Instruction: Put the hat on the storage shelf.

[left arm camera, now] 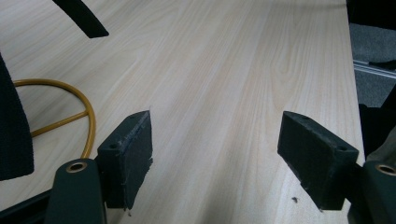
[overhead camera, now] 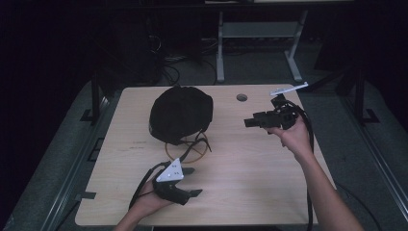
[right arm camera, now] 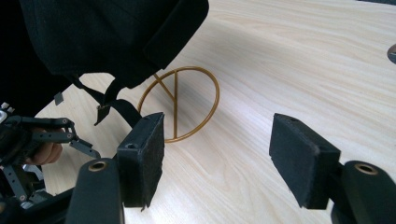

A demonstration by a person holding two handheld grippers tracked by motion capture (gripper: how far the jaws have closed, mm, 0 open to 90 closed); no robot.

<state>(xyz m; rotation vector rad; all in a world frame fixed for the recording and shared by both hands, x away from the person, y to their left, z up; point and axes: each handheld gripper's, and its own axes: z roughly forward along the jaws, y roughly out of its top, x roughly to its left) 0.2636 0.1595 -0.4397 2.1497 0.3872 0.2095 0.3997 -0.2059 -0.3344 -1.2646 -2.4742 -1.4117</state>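
Observation:
A black cap (overhead camera: pixel 180 113) rests on a gold wire stand with a ring base (overhead camera: pixel 188 150) at the back middle of the light wood table (overhead camera: pixel 250 173). My left gripper (overhead camera: pixel 194 181) is low near the front edge, just in front of the stand, open and holding nothing. In the left gripper view its open jaws frame bare wood, with the gold ring (left arm camera: pixel 88 112) and the cap's edge (left arm camera: pixel 14 135) at the left. My right gripper (overhead camera: pixel 249 122) hovers at the right, pointed at the cap, open. The right gripper view has the cap (right arm camera: pixel 107 32), its straps and the gold ring (right arm camera: pixel 180 102) ahead.
A round cable hole (overhead camera: pixel 242 97) lies in the table's back right. Beyond the table are white desk legs (overhead camera: pixel 220 53) and cables on a dark floor. The left gripper (right arm camera: pixel 37 140) and its hand appear at the left of the right gripper view.

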